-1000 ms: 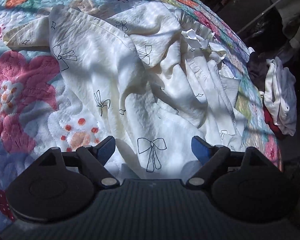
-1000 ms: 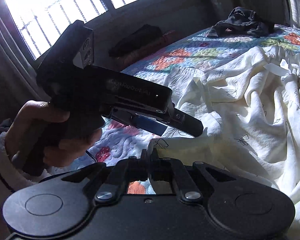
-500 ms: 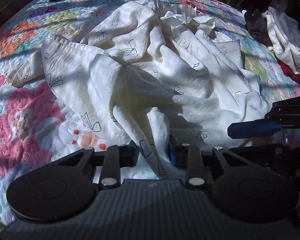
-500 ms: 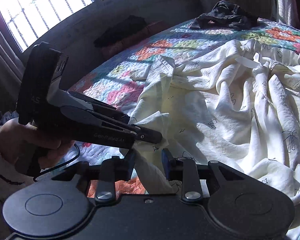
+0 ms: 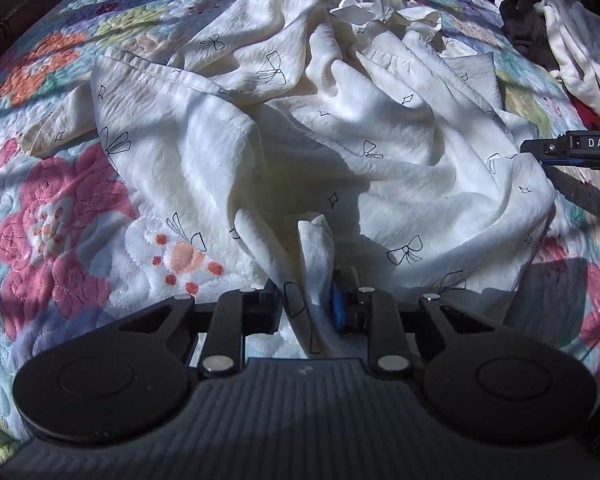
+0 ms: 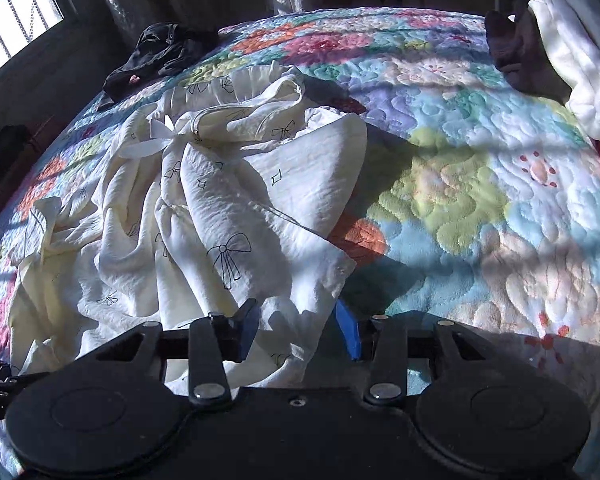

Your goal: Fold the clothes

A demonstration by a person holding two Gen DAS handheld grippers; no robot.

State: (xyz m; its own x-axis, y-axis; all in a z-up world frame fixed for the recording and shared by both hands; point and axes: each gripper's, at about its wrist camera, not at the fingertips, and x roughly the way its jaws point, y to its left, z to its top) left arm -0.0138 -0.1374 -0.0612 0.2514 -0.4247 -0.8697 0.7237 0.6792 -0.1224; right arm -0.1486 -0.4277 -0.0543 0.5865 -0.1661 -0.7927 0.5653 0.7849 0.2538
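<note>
Left gripper [image 5: 306, 304] closing, pinching hem fold of cream bow-print garment [image 5: 340, 140]. Right gripper [image 6: 296, 330] opening, fabric corner between jaws unpinched. Grab corner deep near quilt [image 6: 480, 200] edge, then spread flat.

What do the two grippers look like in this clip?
Both are matte black. The left gripper and right gripper each have two round discs at the base, angled link bars with silver pivot screws, and blue pads on the fingers. The body between the discs is ribbed on the left one. The right one, seen side-on from the left camera, bears white letters "DAS". No hand or sleeve shows.
</note>
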